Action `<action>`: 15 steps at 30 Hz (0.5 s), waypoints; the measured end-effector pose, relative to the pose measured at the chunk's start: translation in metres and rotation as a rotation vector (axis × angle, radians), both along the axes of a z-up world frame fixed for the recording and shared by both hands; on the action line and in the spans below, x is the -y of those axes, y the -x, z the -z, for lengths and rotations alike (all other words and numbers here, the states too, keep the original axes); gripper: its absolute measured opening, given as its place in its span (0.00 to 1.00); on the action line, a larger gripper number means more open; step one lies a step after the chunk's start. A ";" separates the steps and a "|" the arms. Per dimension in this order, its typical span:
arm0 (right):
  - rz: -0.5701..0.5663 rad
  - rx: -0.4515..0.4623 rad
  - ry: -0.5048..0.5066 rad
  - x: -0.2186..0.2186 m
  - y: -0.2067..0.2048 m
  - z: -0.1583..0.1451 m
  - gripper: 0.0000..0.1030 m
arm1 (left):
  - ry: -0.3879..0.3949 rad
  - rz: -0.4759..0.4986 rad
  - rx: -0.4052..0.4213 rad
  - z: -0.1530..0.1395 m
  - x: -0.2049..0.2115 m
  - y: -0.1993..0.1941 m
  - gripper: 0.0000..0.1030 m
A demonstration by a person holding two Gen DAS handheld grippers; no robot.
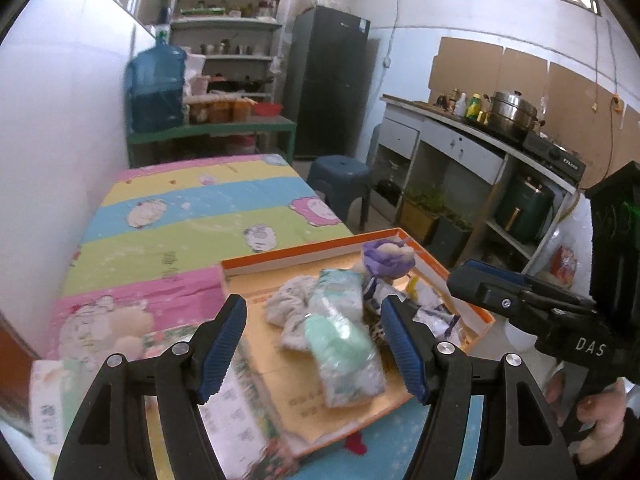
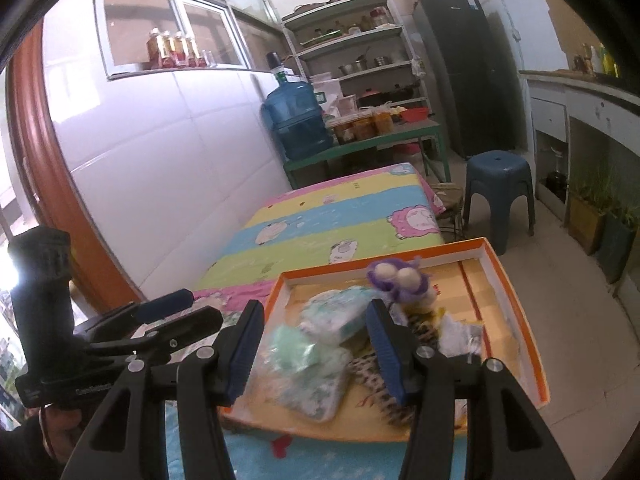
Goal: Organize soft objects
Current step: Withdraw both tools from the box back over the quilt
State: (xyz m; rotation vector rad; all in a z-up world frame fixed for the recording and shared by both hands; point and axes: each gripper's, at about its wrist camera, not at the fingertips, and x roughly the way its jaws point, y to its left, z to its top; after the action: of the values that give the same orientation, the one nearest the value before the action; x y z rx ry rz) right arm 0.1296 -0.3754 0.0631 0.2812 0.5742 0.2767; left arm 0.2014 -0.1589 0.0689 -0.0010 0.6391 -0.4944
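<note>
Soft packets, a mint-green cloth in clear plastic [image 1: 340, 344] foremost, lie in the shallow orange-rimmed cardboard tray [image 1: 308, 250] on the striped cartoon bedcover [image 1: 192, 216], long axis running away from the cameras. Left gripper [image 1: 314, 346] and right gripper [image 2: 312, 350] hover above, fingers apart, nothing clamped.
</note>
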 end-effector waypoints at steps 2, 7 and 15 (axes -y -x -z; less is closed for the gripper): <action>-0.011 -0.001 -0.004 -0.008 0.007 -0.002 0.52 | -0.001 -0.019 0.001 -0.003 -0.012 0.010 0.69; -0.041 -0.002 -0.004 -0.030 0.022 -0.004 0.52 | -0.004 -0.056 -0.024 -0.003 -0.039 0.027 0.69; -0.075 0.001 0.010 -0.061 0.038 -0.007 0.52 | -0.019 -0.106 0.011 -0.006 -0.075 0.054 0.69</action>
State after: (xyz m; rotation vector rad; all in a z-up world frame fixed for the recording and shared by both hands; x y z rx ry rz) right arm 0.0921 -0.3147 0.0700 0.2500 0.5862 0.3466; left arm 0.1474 -0.0841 0.0753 -0.0141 0.6299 -0.3852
